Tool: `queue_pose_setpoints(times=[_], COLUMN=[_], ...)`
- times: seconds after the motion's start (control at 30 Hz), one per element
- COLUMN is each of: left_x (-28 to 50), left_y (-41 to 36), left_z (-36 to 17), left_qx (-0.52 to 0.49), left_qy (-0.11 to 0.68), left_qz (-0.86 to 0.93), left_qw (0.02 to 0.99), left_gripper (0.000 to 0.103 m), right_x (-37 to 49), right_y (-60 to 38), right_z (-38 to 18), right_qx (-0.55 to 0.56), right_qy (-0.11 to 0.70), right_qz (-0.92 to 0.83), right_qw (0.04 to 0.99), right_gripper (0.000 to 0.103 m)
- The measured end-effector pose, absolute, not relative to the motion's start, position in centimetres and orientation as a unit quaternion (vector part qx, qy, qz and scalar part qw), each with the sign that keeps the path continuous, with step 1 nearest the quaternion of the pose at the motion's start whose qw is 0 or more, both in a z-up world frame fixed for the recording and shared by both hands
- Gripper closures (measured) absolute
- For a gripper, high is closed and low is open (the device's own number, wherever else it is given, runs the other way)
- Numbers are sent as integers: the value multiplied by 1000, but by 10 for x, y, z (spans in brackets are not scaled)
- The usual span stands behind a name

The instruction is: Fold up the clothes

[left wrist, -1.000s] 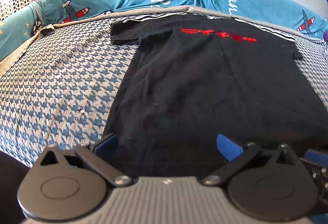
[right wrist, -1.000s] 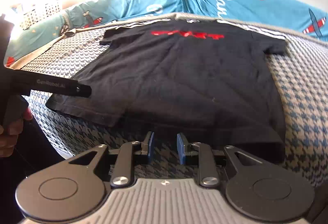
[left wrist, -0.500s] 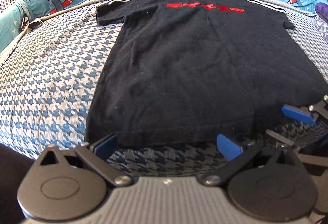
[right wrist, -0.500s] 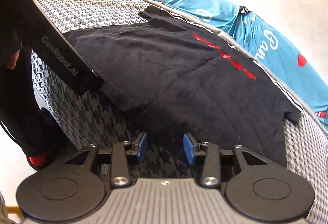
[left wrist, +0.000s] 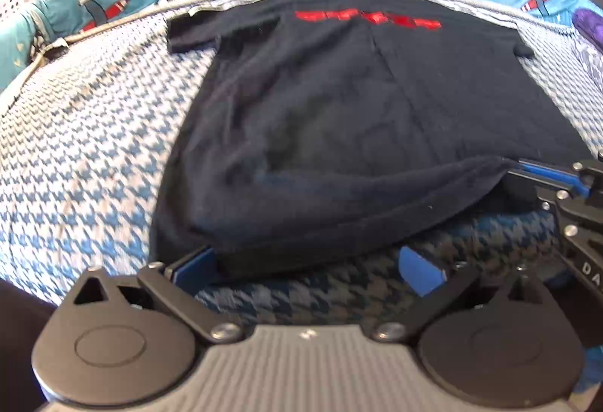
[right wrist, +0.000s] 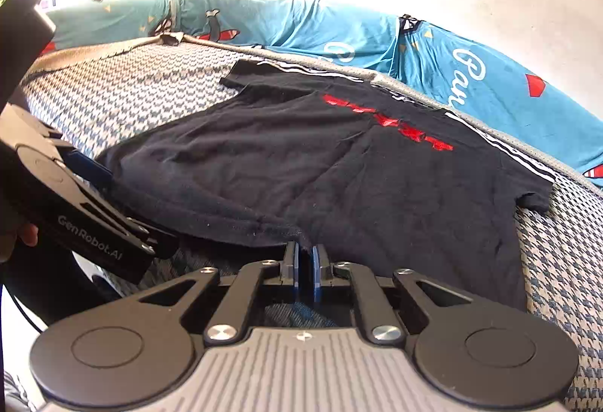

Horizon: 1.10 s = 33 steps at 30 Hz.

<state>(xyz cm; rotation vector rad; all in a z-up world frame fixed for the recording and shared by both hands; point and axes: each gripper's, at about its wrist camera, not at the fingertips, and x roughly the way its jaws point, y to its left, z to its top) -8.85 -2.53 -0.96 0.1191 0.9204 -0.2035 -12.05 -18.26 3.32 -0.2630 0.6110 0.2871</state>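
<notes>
Right gripper (right wrist: 306, 270) clamps the black T-shirt (right wrist: 320, 167) hem at 6 o'clock; left gripper (left wrist: 307, 263) gapes apart.

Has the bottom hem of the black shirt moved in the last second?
Yes. The right gripper, jaws just closed on the hem, has lifted it off the houndstooth cover, toward the red print.
</notes>
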Motion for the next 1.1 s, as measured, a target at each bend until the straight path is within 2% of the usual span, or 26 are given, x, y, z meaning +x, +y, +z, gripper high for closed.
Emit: queue_pose_setpoints(times=[0.4, 0.7, 0.93, 1.03, 1.1], left_x=[-56, -21, -9, -8, -7], left_y=[-20, -21, -20, -18, -18], left_z=[-7, -15, -18, -18, -18], left_qx=[55, 43, 35, 31, 31], left_qy=[435, 449, 450, 450, 450], left_qz=[-77, -73, -72, -72, -72], left_qw=[896, 889, 889, 889, 890], left_gripper=[0, 0, 0, 0, 0], right_x=[-84, -104, -122, -124, -124], right_y=[-206, -221, -195, -183, -177], right_z=[43, 60, 49, 37, 30], right_qx=[-70, -42, -89, -138, -167], right_qy=[301, 292, 317, 320, 320], right_qz=[121, 133, 219, 223, 220], right_qw=[943, 946, 918, 910, 906], right_gripper=[95, 95, 95, 88, 78])
